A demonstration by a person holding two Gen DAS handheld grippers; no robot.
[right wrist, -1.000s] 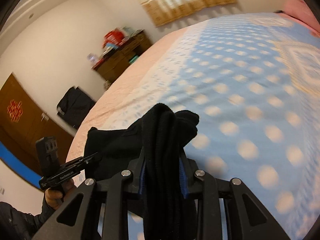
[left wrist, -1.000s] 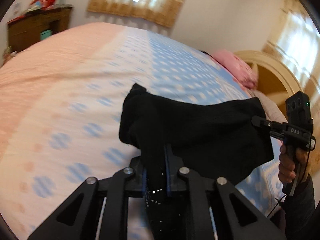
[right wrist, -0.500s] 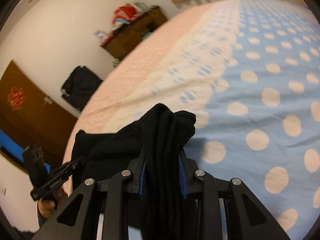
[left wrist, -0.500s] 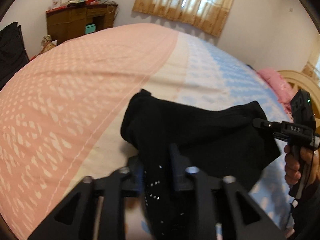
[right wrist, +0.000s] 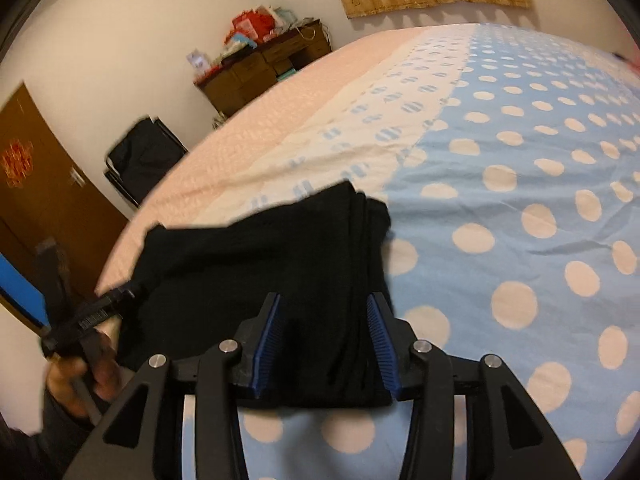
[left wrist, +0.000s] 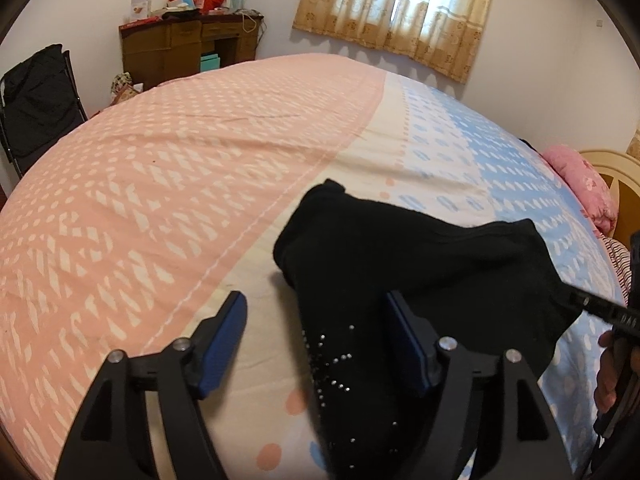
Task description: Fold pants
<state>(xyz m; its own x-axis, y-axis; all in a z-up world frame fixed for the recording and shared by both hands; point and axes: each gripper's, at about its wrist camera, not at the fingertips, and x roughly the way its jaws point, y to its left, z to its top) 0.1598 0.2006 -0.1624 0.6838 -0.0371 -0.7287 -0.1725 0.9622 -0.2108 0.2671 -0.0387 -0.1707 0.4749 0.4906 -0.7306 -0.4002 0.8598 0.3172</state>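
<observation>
I'm letting go now. My left gripper [left wrist: 316, 340] has its jaws opening, well apart, and the black pants [left wrist: 404, 268] lie between them with clear gaps to the blue pads. My right gripper [right wrist: 326, 344] is opening too; the folded edge of the pants [right wrist: 280, 264] sits between its pads and I read a sliver of space on both sides, so nothing is pinched.

By my judgement this is the set-down after a fold: the pants rest as a compact bundle on the bed [left wrist: 168, 200], across the cream band where the pink half meets the blue dotted half. Next I'd back both tools straight out toward six o'clock without dragging the cloth, then see whether another fold or a smoothing pass is needed. The loose corner at eleven o'clock of the bundle may want tucking.

Around the room, in the left view: a wooden desk [left wrist: 188, 48] at eleven o'clock, curtains [left wrist: 400, 12] at one, a pink pillow [left wrist: 580, 184] at three, a dark chair [left wrist: 36, 100] at nine.
</observation>
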